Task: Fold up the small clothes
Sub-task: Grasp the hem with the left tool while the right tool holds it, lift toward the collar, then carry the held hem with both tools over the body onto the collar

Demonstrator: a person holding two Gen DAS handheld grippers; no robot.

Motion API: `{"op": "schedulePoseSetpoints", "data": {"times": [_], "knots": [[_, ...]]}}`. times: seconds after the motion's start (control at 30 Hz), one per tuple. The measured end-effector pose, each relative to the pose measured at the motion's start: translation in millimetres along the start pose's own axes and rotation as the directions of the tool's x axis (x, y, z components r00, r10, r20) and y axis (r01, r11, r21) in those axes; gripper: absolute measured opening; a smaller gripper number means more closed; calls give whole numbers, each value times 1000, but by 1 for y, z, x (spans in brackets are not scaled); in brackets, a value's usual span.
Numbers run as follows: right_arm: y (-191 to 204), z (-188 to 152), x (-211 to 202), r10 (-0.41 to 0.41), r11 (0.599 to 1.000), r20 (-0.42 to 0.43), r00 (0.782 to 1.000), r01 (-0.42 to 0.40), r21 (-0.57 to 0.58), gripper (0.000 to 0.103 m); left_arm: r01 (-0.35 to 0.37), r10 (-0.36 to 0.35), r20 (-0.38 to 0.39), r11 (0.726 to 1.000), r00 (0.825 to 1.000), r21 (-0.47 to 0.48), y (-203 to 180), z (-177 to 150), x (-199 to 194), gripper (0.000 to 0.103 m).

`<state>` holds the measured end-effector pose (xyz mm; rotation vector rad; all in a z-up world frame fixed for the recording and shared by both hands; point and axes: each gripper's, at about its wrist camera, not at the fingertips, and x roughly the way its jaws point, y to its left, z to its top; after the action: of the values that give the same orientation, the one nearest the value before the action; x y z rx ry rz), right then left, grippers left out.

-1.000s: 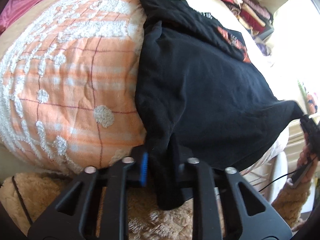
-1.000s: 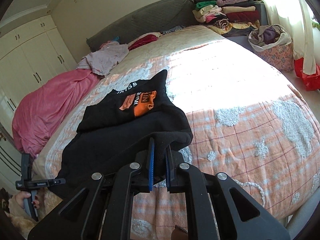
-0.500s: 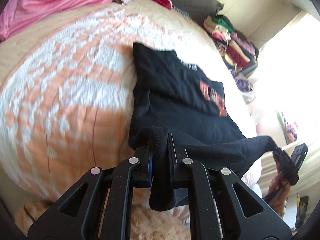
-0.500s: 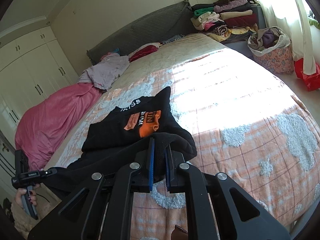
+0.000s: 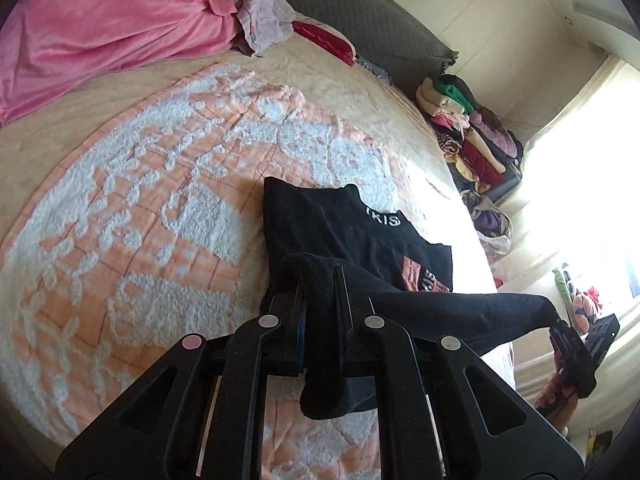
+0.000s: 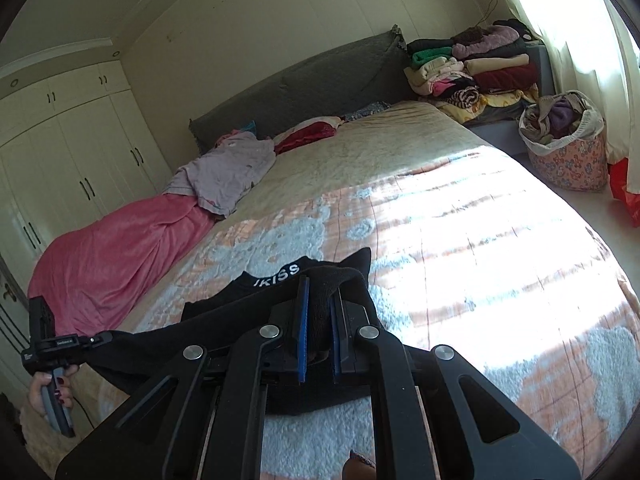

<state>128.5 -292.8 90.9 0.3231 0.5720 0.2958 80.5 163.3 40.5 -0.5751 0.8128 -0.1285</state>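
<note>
A small black garment [image 5: 344, 232] with white lettering and an orange print lies on the orange-and-white bedspread [image 5: 160, 240]. My left gripper [image 5: 320, 276] is shut on one bottom corner of it, lifted above the bed. My right gripper [image 6: 319, 284] is shut on the other bottom corner [image 6: 332, 280]. The hem hangs stretched between the two grippers, over the garment's lower part. The right gripper shows at the far right of the left wrist view [image 5: 560, 330], and the left gripper at the far left of the right wrist view [image 6: 100, 338].
A pink blanket [image 6: 120, 252] and a lilac garment [image 6: 228, 168] lie at the bed's far left. Stacked folded clothes [image 6: 472, 68] and a floral laundry basket [image 6: 568, 148] stand right of the grey headboard [image 6: 304, 88]. White wardrobes [image 6: 64, 160] line the left wall.
Both grippers have lifted the garment's bottom corners and carried them toward its neckline, so the hem now covers most of the orange print.
</note>
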Motion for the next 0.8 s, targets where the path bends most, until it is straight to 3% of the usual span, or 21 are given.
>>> {"op": "schedulePoseSetpoints", "data": {"times": [0.43,0.8], "knots": [[-15,35,94,-84,996,-41,996,84,2,8,-62,63,-25,998,998,31,4,43,63,4],[-27,22,171,-211,977,-133,968,209,-27,8,-83,86,-64,995,994,52,16,57,114,5]]}}
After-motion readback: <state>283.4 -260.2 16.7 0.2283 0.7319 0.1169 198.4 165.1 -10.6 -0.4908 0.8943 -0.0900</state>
